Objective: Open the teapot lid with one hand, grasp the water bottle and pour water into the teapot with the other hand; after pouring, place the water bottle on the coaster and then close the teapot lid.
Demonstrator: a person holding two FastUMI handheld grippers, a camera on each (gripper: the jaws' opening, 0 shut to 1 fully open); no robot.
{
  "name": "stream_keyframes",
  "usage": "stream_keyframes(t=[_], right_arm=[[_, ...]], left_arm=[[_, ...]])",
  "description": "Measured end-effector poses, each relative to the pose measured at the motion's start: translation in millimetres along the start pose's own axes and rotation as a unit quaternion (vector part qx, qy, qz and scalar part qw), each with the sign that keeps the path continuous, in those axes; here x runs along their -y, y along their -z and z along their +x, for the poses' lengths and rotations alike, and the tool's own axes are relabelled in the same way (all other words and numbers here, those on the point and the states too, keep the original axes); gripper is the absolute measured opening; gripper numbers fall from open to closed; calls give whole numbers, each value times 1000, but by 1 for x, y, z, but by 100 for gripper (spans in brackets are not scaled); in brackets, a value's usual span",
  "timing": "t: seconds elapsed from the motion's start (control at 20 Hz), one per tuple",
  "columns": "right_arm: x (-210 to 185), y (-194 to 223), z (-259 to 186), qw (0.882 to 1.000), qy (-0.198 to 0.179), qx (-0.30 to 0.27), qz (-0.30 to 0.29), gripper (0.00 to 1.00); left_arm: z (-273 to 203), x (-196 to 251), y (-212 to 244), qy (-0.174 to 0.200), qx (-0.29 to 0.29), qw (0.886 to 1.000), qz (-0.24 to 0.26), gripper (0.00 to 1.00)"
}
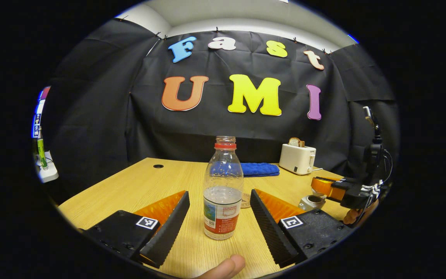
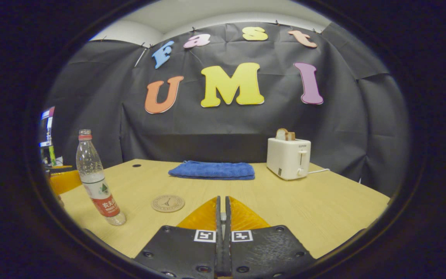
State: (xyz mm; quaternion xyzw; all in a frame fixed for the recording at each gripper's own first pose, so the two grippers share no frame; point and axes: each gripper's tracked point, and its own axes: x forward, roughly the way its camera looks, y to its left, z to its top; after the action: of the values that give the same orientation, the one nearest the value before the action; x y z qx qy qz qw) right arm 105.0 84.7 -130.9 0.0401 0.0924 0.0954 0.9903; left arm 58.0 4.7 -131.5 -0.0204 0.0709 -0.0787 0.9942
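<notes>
Your fingertip pokes in at the very bottom of the left gripper view, right under the left gripper, whose fingers stand spread wide apart. The water bottle stands upright between them on the desk, capless, red ring at its neck, partly filled, and neither finger touches it. Just behind the bottle, peeking out at its right, lies the round coaster, flat on the desk. Off to your right in that same view sits the teapot, its mouth open, and just above it the right gripper is held by a hand at the edge of the picture; you cannot tell from here what it carries.

Switch to the right gripper view: the right gripper's fingers are pressed together with hardly a slit between them, and whether something thin sits in there is too hard to tell. The coaster lies ahead and to the left, bare. The water bottle stands farther left, well apart from the coaster.

Farther back, a folded blue cloth lies near the desk's far edge, and a white toaster with bread in its slots stands to the right of it.
</notes>
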Motion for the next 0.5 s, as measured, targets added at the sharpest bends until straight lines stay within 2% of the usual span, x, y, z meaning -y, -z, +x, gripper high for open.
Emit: stream_keyframes(t=[0.1, 0.2, 0.3, 0.5], right_arm=[[6, -3, -4, 1000, -4, 5, 6, 0], [17, -4, -6, 1000, 6, 9, -2, 0], [26, -4, -10, 1000, 11, 13, -11, 0], [41, -5, -18, 1000, 6, 11, 9, 0]], left_arm=[[8, 3, 12, 6, -8, 1000, -8, 99], [10, 12, 25, 20, -18, 1000, -8, 99], [13, 13, 27, 17, -12, 1000, 9, 99], [32, 15, 30, 9, -5, 999, 39, 99]])
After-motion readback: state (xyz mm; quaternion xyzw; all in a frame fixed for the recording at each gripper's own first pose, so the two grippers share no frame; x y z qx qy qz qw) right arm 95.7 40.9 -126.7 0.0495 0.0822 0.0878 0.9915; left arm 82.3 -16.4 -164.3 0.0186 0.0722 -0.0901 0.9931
